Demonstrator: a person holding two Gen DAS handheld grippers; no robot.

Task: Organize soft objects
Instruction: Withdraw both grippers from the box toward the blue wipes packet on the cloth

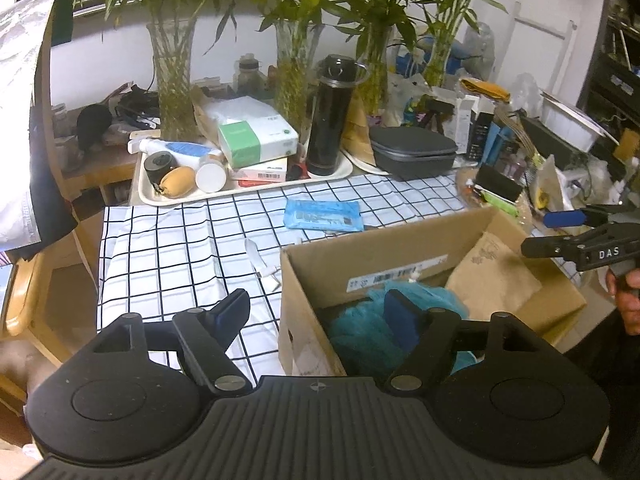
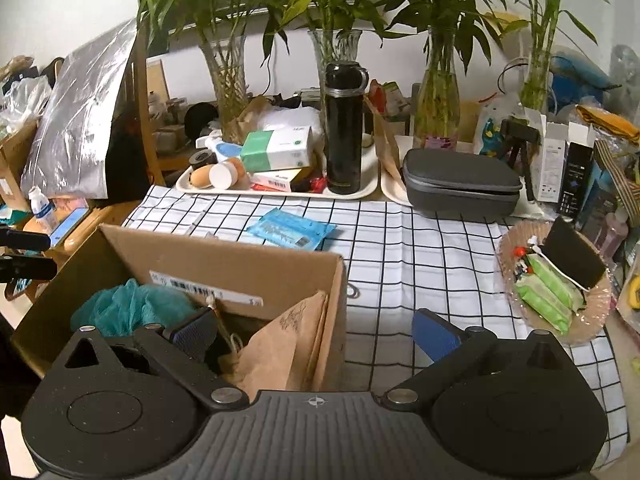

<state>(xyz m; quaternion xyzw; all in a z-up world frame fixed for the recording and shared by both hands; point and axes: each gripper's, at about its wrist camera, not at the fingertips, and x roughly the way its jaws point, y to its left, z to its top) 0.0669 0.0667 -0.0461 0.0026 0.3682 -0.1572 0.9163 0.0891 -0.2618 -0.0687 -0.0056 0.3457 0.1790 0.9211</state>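
An open cardboard box (image 1: pixel 400 248) (image 2: pixel 240 256) stands on the checked tablecloth (image 1: pixel 168 248) (image 2: pixel 420 252). Inside lie a teal mesh puff (image 1: pixel 360 332) (image 2: pixel 132 304) and a brown paper bag (image 1: pixel 492 280) (image 2: pixel 288 340). A blue soft packet (image 1: pixel 322 214) (image 2: pixel 290 228) lies flat on the cloth behind the box. My left gripper (image 1: pixel 318 314) (image 2: pixel 24 254) is open astride the box's left wall, one finger over the puff. My right gripper (image 2: pixel 316 336) (image 1: pixel 560 232) is open astride the right wall, one finger above the bag. Neither holds anything.
Behind the cloth a cream tray (image 1: pixel 256 190) carries a tissue box (image 1: pixel 258 136), a black flask (image 1: pixel 332 116) and small jars. A grey zip case (image 2: pixel 460 182) and glass vases of bamboo (image 2: pixel 436 96) stand at the back. A plate (image 2: pixel 516 248) of green packets sits at the right.
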